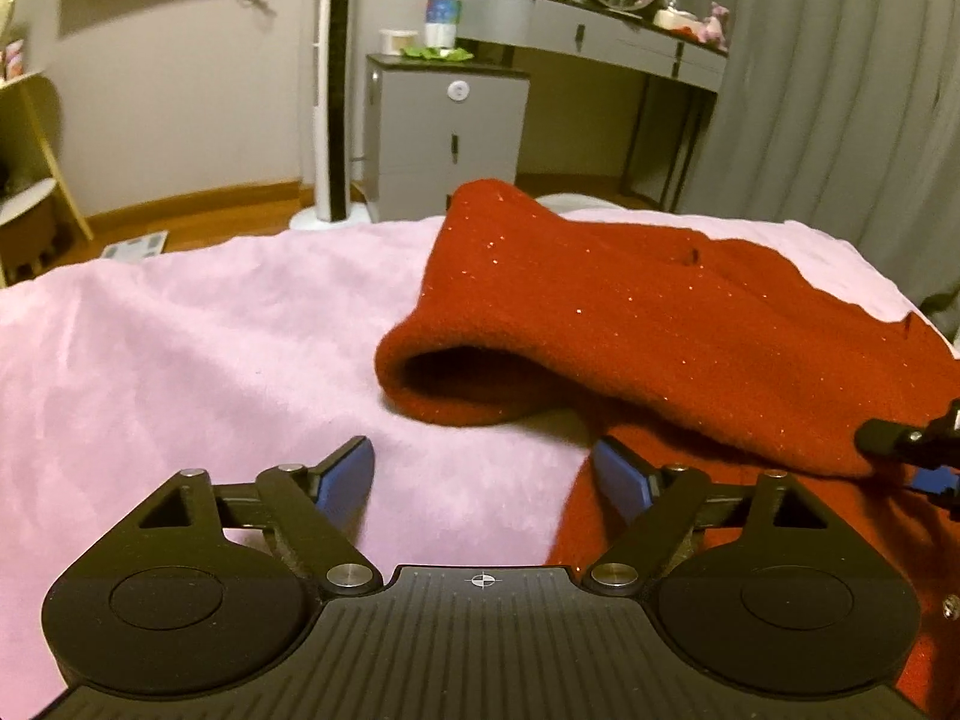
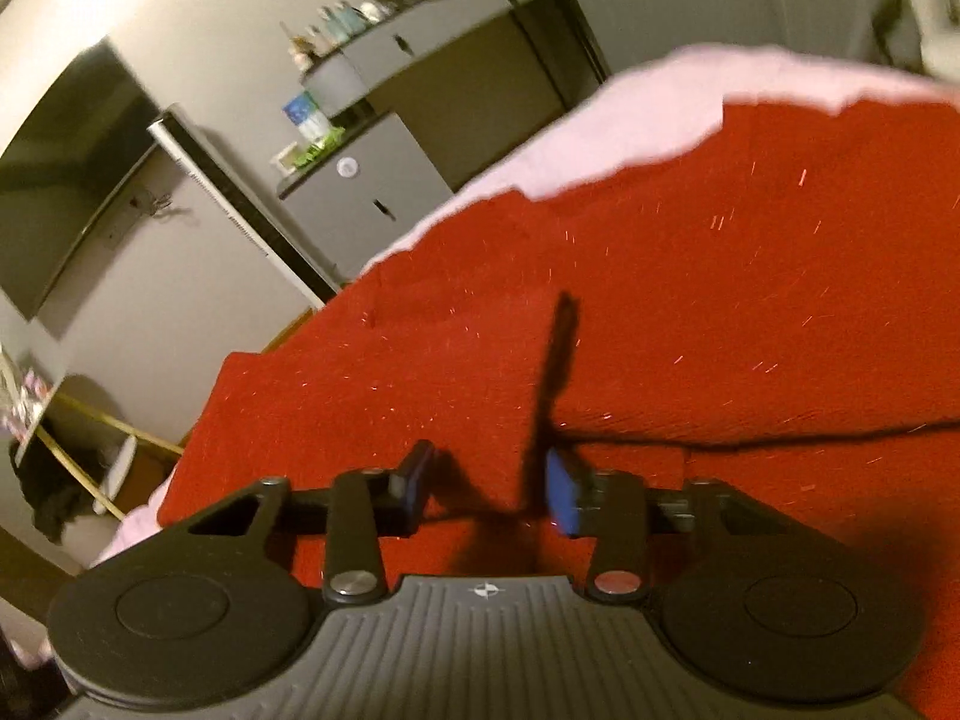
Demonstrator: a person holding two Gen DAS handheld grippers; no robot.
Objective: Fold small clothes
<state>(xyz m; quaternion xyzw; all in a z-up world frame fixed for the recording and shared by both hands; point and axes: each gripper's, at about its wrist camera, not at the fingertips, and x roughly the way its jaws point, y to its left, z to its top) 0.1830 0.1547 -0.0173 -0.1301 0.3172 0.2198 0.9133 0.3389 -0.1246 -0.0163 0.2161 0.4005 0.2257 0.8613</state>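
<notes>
A red glittery knit garment (image 1: 630, 324) lies on the pink blanket (image 1: 180, 360), one part folded over with a tube-like opening facing me. My left gripper (image 1: 486, 480) is open and empty, low over the blanket at the garment's near left edge. The right gripper's tip (image 1: 912, 450) shows at the right edge of the left wrist view, on the garment. In the right wrist view my right gripper (image 2: 489, 492) is open just above the red garment (image 2: 660, 312), with a fabric fold edge (image 2: 780, 441) running right of its fingers. Nothing is held.
The blanket (image 2: 690, 96) covers a bed. Beyond its far edge stand a grey cabinet (image 1: 444, 132), a white tower fan (image 1: 333, 90), a grey dressing table (image 1: 600, 36) with a mirror, and a grey curtain (image 1: 840, 90). A wooden shelf (image 1: 30, 168) stands at the left.
</notes>
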